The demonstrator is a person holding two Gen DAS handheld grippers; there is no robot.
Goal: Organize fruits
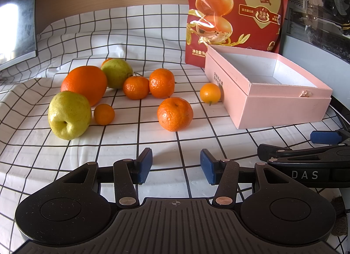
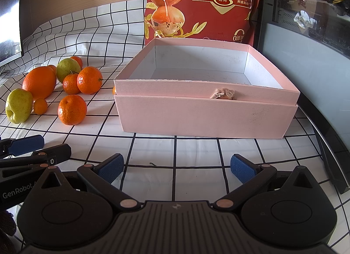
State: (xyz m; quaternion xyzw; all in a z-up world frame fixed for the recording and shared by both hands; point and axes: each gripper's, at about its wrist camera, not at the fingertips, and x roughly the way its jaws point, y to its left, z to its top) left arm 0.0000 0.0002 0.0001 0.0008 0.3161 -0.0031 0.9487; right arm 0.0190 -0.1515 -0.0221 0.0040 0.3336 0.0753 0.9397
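Round orange citrus fruits (image 1: 175, 114) and two yellow-green pears (image 1: 69, 115) lie loosely clustered on the checked cloth. An open square pink cardboard box (image 2: 205, 111) sits right of them, one small orange kumquat (image 1: 210, 93) touching its side.

1. The red snack bag (image 2: 203, 4) carried "先卤后烤", "富含蛋白质" and "6小时".
2. The right gripper (image 1: 306, 174) read "DAS".
3. The left gripper (image 2: 19, 188) read "GenRobot".
4. The pink box (image 1: 215, 79) bore small, unreadable print.

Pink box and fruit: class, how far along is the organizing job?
Nothing looks done: the pink box holds no fruit. Nothing is in hand: the left tool and right tool are both open. All is left: the pears, the orange and the mandarins lie on the checked cloth.
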